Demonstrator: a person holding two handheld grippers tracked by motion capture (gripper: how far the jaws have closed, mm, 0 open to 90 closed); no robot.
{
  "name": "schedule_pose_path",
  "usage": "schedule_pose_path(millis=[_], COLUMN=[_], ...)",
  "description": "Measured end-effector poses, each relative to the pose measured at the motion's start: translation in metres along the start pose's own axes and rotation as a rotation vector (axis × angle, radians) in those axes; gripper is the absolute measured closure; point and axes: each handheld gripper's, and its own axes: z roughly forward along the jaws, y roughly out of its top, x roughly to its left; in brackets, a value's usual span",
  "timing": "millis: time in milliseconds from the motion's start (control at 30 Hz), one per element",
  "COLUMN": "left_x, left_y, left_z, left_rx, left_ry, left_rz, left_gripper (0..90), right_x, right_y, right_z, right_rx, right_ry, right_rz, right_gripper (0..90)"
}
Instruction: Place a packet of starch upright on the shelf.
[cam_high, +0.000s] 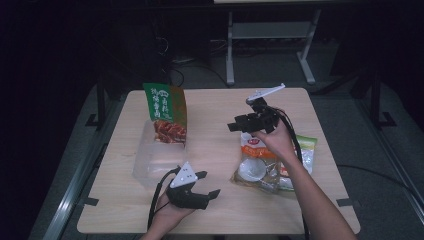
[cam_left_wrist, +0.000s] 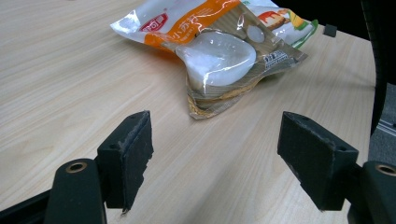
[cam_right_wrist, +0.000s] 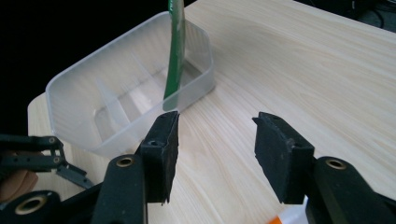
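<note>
A person sits at a pale wooden table (cam_high: 215, 125) with a black two-jaw gripper in each hand. The right gripper (cam_right_wrist: 215, 140) hovers with its jaws apart and nothing between them. Just beyond its fingertips, slightly to their left, stands a clear plastic storage box with inner dividers (cam_right_wrist: 126, 98). A tall green snack packet (cam_right_wrist: 175, 51) stands upright on edge inside the box, leaning on its far wall, apparently so more packets can fit beside it.

The left gripper (cam_left_wrist: 215, 149) rests low over the table near the person, jaws spread wide and holding nothing. Straight ahead of its fingertips, a little apart from them, lies a crinkled orange-and-white snack bag with a clear window (cam_left_wrist: 219, 51), flat on the wood, with a second green-edged packet (cam_left_wrist: 292, 18) tucked behind it. This bag looks like the next item to go into the box.
</note>
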Motion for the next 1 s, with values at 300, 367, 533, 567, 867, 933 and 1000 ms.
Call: schedule_pose_path(millis=[300, 367, 533, 567, 867, 933, 1000], left_x=[0.000, 0.000, 0.000, -0.001, -0.002, -0.002, -0.003], left_y=[0.000, 0.000, 0.001, 0.001, -0.001, -0.001, -0.001], left_z=[0.001, 0.001, 0.002, 0.003, 0.006, 0.006, 0.006], left_rx=[0.000, 0.006, 0.012, 0.012, 0.023, 0.030, 0.026], left_ry=[-0.001, -0.005, -0.006, -0.006, -0.009, -0.009, -0.008], left_rz=[0.006, 0.007, 0.011, 0.013, 0.002, 0.004, 0.004], left_gripper=[25.7, 25.7, 25.7, 25.7, 25.7, 25.7, 25.7], right_x=[-0.007, -0.009, -0.013, -0.014, -0.023, -0.024, -0.027], right_y=[-0.021, -0.027, -0.040, -0.043, -0.071, -0.077, -0.084], right_z=[-0.018, -0.023, -0.037, -0.039, -0.064, -0.066, -0.068], right_rx=[0.023, 0.027, 0.032, 0.033, 0.046, 0.052, 0.061], right_ry=[-0.019, -0.029, -0.048, -0.054, -0.077, -0.084, -0.087], right_rz=[0.030, 0.033, 0.061, 0.062, 0.105, 0.114, 0.124], right_gripper=[47.5, 47.5, 47.4, 47.4, 46.8, 46.8, 46.5])
